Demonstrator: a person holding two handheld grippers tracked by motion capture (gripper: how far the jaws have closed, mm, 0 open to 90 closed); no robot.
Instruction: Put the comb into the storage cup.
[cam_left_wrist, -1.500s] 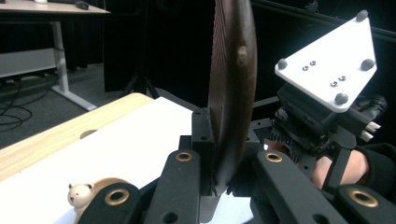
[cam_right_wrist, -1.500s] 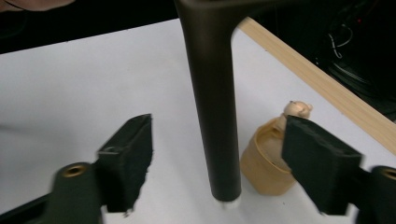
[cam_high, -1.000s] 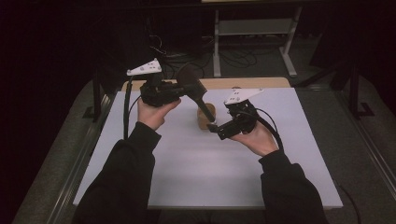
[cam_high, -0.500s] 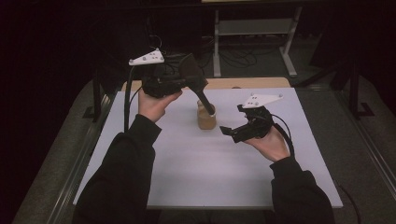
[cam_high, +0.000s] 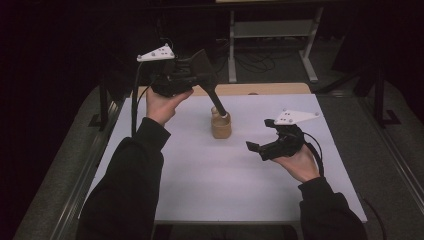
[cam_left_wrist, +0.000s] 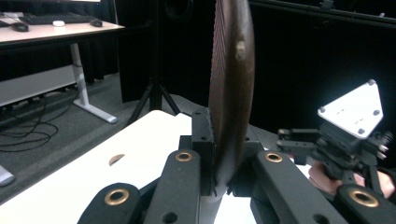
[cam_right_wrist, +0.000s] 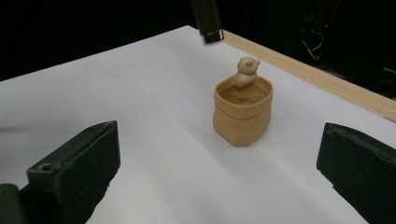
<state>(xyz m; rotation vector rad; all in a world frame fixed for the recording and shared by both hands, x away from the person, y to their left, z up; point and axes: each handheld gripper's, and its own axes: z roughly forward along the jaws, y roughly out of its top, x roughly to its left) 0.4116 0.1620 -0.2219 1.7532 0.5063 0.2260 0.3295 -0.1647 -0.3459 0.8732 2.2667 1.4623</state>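
At the left of the white tabletop, the left gripper is raised near the far edge, its jaws clamped on the head of a dark brush, which it holds by the flat, ridged end. The brush's handle slopes down to the right, its tip hanging just above a small tan cup that stands a little beyond the middle of the tabletop, a tiny bear figure at its rim. To the right, nearer the right edge, the right gripper lies cradled in an upturned hand, jaws wide apart and holding nothing, aimed toward the cup.
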